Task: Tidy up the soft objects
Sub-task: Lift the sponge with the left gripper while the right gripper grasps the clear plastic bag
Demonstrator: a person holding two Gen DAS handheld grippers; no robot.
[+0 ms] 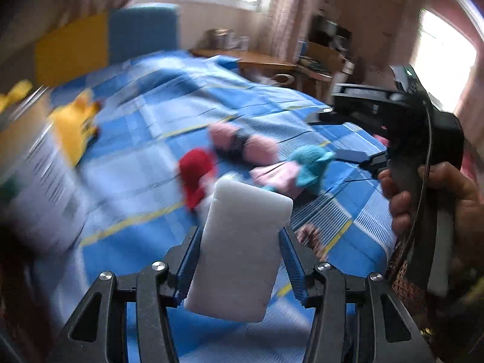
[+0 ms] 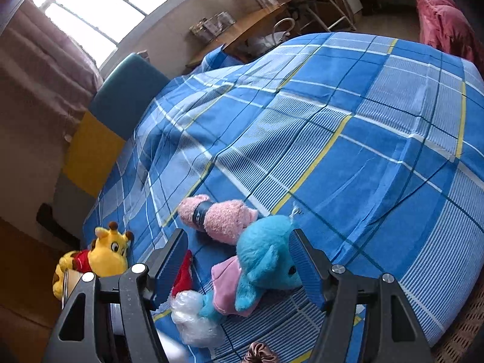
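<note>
- While the bed (image 2: 348, 139) spreads under me as the widest thing here, its blue check cover carries a loose cluster of soft toys near my edge, so I judge the sorting barely begun.
- The giraffe (image 2: 103, 254) sits apart at the far left edge of the bed, next to a box (image 1: 39, 163) too blurred to read; I can't tell whether that is the collecting place.
- The sponge (image 1: 239, 251), a white block, is gripped between my left fingers (image 1: 193, 260), lifted off the cover. It alone seems in hand.
- The blue elephant (image 2: 266, 260) lies on its side between my right fingers (image 2: 299, 260), which stand spread wide and touch nothing. It looks like my next pick.
- The pink roll (image 2: 217, 217), banded in black, lies just beyond the elephant.
- A clear bag (image 2: 193, 317) and a red piece (image 2: 184, 275) lie beside the elephant, still unsorted.
- A brown scrunchie (image 2: 260, 352) rests at the near edge.
</note>
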